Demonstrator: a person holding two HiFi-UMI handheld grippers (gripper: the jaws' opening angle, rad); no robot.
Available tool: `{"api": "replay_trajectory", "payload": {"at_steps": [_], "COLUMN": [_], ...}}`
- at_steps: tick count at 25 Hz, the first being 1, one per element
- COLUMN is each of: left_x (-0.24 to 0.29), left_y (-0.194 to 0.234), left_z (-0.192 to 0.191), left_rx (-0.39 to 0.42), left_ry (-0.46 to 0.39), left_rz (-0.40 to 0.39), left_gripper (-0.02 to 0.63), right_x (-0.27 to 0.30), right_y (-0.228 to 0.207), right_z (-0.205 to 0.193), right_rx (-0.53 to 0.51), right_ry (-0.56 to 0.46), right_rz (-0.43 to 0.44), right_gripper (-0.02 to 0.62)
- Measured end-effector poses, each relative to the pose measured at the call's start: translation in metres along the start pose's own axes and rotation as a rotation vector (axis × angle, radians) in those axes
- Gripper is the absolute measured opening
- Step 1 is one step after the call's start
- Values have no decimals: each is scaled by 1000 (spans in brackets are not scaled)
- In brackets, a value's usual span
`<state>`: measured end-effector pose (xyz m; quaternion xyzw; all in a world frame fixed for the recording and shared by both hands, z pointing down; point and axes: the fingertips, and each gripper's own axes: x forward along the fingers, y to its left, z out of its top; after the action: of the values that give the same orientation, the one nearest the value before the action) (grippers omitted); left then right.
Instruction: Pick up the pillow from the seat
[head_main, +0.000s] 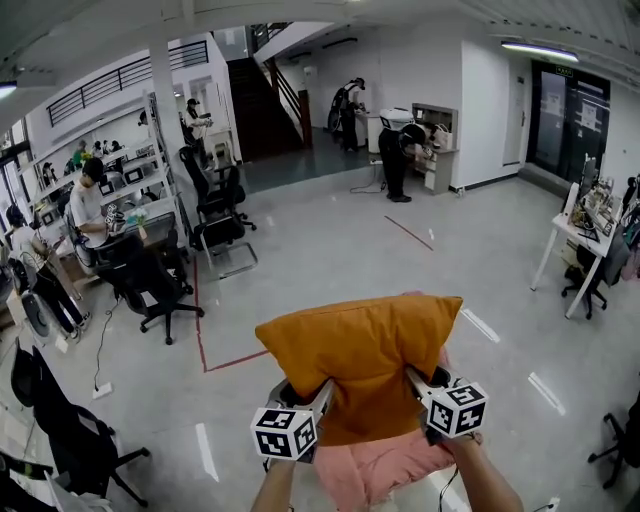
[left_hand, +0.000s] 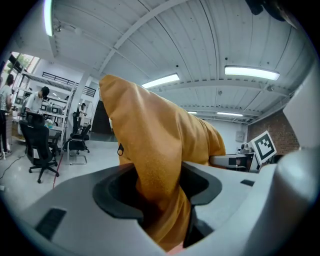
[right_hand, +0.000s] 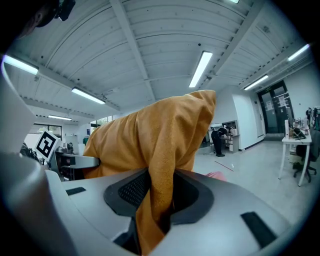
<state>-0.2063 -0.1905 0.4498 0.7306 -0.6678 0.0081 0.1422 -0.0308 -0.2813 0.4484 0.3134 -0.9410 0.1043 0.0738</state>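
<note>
An orange pillow (head_main: 362, 355) hangs in the air in front of me, held up between both grippers. My left gripper (head_main: 312, 398) is shut on the pillow's lower left edge, and the fabric (left_hand: 159, 165) bunches between its jaws. My right gripper (head_main: 416, 382) is shut on the lower right edge; a fold of the cloth (right_hand: 160, 165) runs down through its jaws. The right gripper's marker cube (left_hand: 264, 145) shows in the left gripper view. A pink cushion (head_main: 385, 468) lies below the pillow, partly hidden by it.
This is an office with a shiny grey floor. Black office chairs (head_main: 155, 285) and desks with people stand at the left. A white desk (head_main: 578, 240) is at the right. Another black chair (head_main: 60, 435) sits at the near left. Red tape (head_main: 205, 345) marks the floor.
</note>
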Motion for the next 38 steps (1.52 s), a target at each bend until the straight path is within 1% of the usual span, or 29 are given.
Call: {"api": "replay_trajectory", "payload": {"at_steps": [6, 17, 21, 27, 38], "left_x": [-27, -54, -56, -57, -67], "left_y": [-4, -10, -11, -21, -54], "left_z": [3, -1, 0, 4, 5], "left_rx": [17, 7, -3, 7, 2], "left_ry": [-19, -21, -25, -32, -39], "left_rz": [-18, -48, -46, -43, -35], "left_gripper": [245, 247, 247, 248, 249], "right_x": [-20, -42, -43, -52, -85], "right_y": [22, 43, 44, 39, 30], "right_z": [1, -3, -1, 2, 8], "right_rx": [-5, 5, 8, 16, 16], "right_ry": [-27, -43, -46, -57, -64], "right_rz": [-19, -45, -45, -36, -24], "right_gripper": [130, 135, 135, 137, 138]}}
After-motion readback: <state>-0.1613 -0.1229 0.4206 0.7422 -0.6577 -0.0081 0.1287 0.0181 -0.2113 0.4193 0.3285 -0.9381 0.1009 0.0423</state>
